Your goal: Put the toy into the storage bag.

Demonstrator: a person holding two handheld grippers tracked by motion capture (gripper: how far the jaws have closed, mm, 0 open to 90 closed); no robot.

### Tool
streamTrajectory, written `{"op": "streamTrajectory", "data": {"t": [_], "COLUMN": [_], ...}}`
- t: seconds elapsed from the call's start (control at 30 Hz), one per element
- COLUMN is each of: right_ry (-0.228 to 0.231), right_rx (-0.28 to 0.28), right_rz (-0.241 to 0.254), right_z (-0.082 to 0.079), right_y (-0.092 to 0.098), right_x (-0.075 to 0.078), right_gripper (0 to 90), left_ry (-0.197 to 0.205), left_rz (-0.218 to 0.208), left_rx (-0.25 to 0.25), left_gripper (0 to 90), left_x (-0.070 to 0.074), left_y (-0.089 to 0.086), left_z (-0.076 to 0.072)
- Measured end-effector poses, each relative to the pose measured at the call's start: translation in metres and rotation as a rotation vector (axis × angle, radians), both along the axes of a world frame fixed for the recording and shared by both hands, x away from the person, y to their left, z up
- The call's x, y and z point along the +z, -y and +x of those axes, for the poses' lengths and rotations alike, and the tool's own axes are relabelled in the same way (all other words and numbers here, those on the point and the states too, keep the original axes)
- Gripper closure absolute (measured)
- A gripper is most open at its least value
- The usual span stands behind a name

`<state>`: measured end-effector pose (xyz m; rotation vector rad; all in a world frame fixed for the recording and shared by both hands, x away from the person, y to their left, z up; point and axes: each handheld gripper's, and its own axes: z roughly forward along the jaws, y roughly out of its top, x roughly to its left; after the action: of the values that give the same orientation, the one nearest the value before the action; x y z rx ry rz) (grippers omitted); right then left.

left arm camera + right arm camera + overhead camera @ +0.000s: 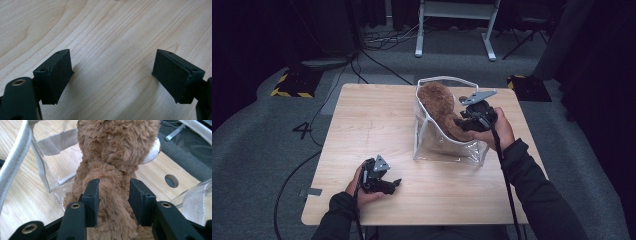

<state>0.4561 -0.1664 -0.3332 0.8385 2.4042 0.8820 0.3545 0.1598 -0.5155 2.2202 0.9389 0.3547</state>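
The right claw (113,202) grips the label-less brown plush toy (117,152); left claw (112,75) gapes empty.

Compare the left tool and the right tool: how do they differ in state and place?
The left tool stands open with nothing between its jaws, while the right tool is shut on the brown plush toy. The left tool rests low over bare wooden table near the front edge; the right tool reaches into the clear bag farther back. Both have black padded jaws and are held in a hand.
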Motion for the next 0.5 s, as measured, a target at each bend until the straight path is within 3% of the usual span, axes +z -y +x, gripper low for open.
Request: {"op": "streamTrajectory", "data": {"t": [0.5], "right_ry": [0.022], "right_rx": [0.015], "right_rz": [0.039], "right_z": [-0.005], "right_y": [0.012], "right_x": [0.008], "right_gripper": [60.2], "left_ry": [0.001], "left_rz": [0.0], "left_rx": [-0.001], "left_gripper": [16.1], "left_x": [0.0], "left_y": [0.0], "left_z": [0.0]}}
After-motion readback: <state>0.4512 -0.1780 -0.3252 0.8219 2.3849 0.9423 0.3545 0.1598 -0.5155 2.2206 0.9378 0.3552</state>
